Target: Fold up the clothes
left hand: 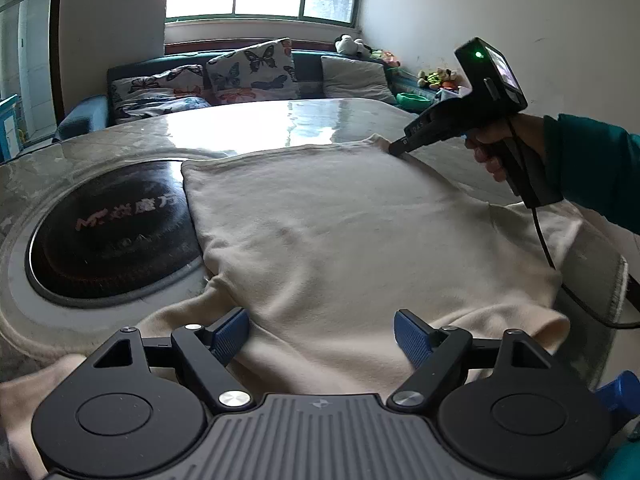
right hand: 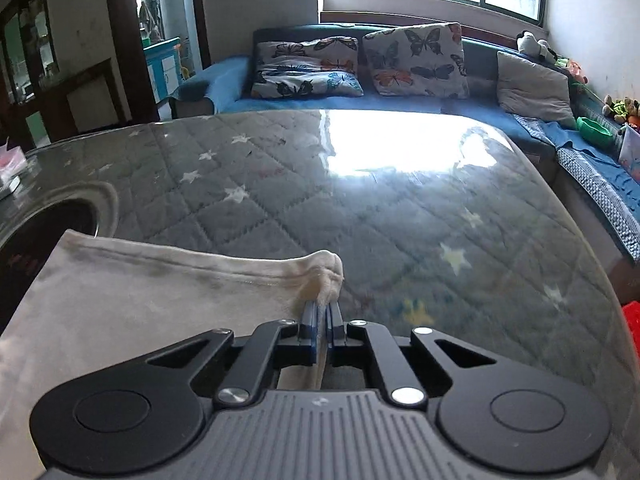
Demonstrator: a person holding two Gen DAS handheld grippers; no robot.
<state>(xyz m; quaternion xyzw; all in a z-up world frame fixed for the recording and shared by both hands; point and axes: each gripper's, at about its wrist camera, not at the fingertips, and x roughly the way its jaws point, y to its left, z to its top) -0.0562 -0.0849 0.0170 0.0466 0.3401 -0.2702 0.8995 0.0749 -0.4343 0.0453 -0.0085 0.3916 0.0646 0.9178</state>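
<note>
Garment lies flat on the table; your right gripper pinches its far corner, left gripper gapes wide above the near hem; that thin pinch could slip if you yank.

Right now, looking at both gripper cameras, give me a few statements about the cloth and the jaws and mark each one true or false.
1. The right gripper has its jaws shut on a corner of the cream garment. True.
2. The left gripper is clamped on the garment. False: its jaws stand wide open above the near part of the cloth, holding nothing.
3. The garment lies partly over the round black cooktop set in the table. True: its left edge covers the cooktop's right side.
4. The garment is bright red. False: it is cream.
5. Butterfly cushions sit on the blue sofa beyond the table. True.
</note>
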